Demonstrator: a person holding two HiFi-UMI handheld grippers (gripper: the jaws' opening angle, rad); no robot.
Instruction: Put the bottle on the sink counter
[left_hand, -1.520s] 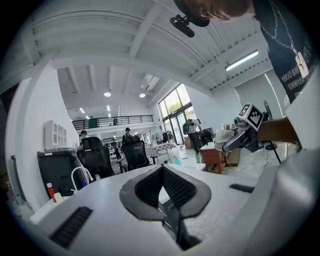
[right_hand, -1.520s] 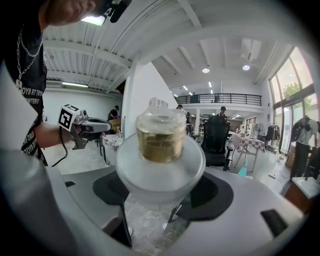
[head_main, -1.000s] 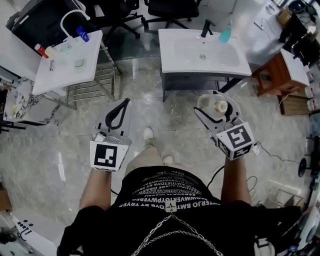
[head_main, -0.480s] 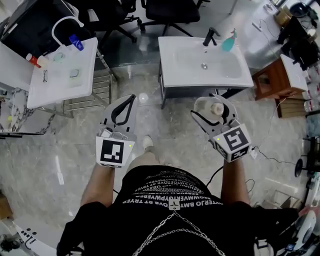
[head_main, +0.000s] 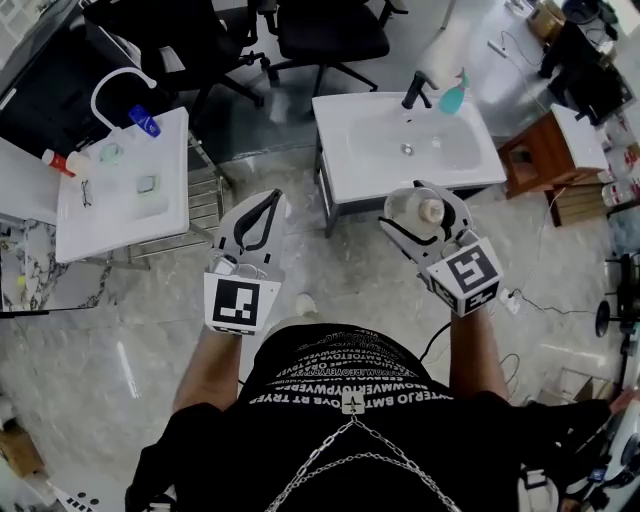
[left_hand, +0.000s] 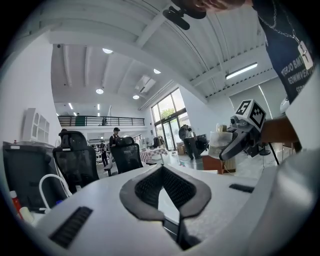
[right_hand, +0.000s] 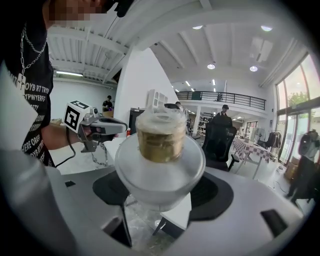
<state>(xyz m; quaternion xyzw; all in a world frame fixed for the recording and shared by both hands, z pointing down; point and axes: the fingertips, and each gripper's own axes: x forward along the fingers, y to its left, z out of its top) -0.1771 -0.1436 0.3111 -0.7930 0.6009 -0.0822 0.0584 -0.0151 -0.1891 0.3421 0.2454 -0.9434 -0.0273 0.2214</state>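
Over the marble floor, just short of the sink counter's front edge: right gripper clenched on the frosted bottle, pads against both sides of its rounded body, gold collar and white cap uppermost. Bottle is held in the air, off the counter and not touching it. Counter carries a black faucet and a teal soap dispenser along its back edge. Left gripper is level with the right, well apart from it; jaw tips pressed together, nothing between them.
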